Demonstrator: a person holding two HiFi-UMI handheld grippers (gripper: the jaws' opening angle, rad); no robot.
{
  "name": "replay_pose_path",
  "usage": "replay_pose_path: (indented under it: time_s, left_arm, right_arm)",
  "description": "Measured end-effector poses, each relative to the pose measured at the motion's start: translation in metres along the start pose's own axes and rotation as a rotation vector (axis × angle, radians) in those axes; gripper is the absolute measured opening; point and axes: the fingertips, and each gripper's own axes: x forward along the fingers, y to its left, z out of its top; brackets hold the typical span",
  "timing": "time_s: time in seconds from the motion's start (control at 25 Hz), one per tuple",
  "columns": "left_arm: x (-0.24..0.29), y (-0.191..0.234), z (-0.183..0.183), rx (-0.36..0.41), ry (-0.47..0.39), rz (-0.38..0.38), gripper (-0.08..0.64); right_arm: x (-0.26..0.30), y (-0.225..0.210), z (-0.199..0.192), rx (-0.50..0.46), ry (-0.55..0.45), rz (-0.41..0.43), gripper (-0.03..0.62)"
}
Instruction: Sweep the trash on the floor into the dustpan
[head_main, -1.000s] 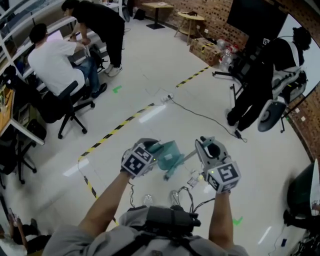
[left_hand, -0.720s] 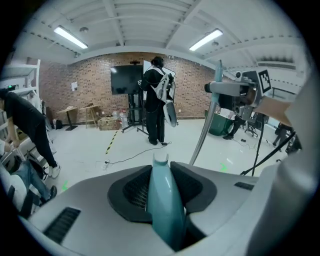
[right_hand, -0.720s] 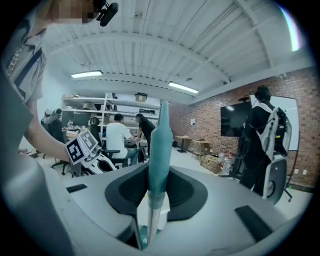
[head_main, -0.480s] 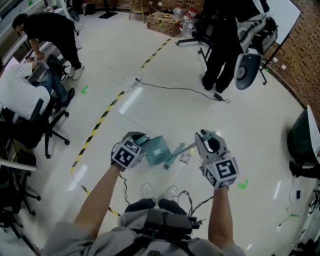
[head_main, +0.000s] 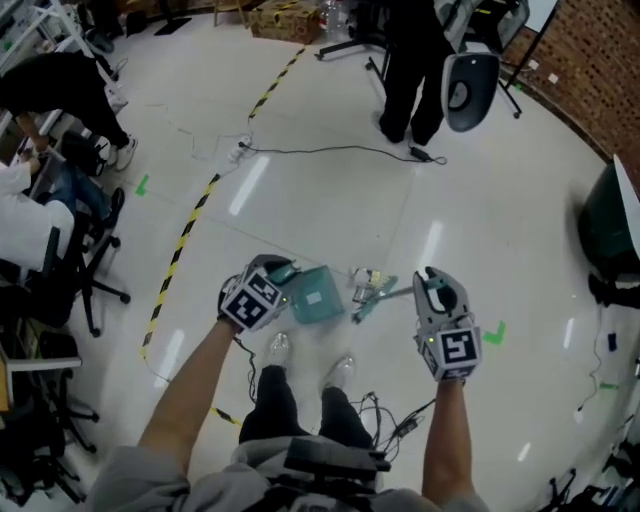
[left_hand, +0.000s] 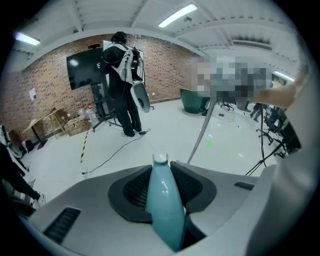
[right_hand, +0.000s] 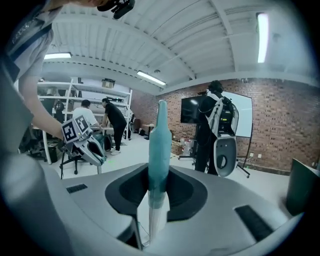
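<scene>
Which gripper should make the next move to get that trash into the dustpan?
Right. The right gripper is shut on the brush, its head beside the trash; the left gripper only holds the dustpan.

Grey left claw (head_main: 287, 271), right claw (head_main: 430, 274), square-marker cubes (head_main: 249, 303); grey shirt (head_main: 190, 482), black trousers (head_main: 266, 405)

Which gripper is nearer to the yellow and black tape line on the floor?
Left. The left gripper, shut on the dustpan handle, is just right of the tape line; the right gripper, holding the brush, is farther right, beyond the dustpan.
</scene>
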Motion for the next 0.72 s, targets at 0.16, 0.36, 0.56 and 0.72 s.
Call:
replay_pose_path:
  time_s: [0.16, 0.36, 0.56, 0.72]
  left_arm:
    - [0.020, -0.008, 0.002, 0.072, 0.049, -0.082, 0.112]
    - [0.051, -0.012, 0.013, 0.117, 0.087, -0.133, 0.110]
    - [0.079, -0.026, 0.017, 0.163, 0.109, -0.160, 0.110]
    - [0.090, -0.029, 0.030, 0.204, 0.095, -0.134, 0.109]
  right_arm:
    - [-0.004, -0.015, -0.034, -0.046, 0.071, -0.042, 0.081]
    - [0.004, -0.034, -0.073, -0.117, 0.122, -0.058, 0.081]
    - [0.025, -0.038, -0.125, -0.155, 0.196, -0.062, 0.080]
    - [0.033, -0.031, -0.154, -0.093, 0.196, -0.063, 0.078]
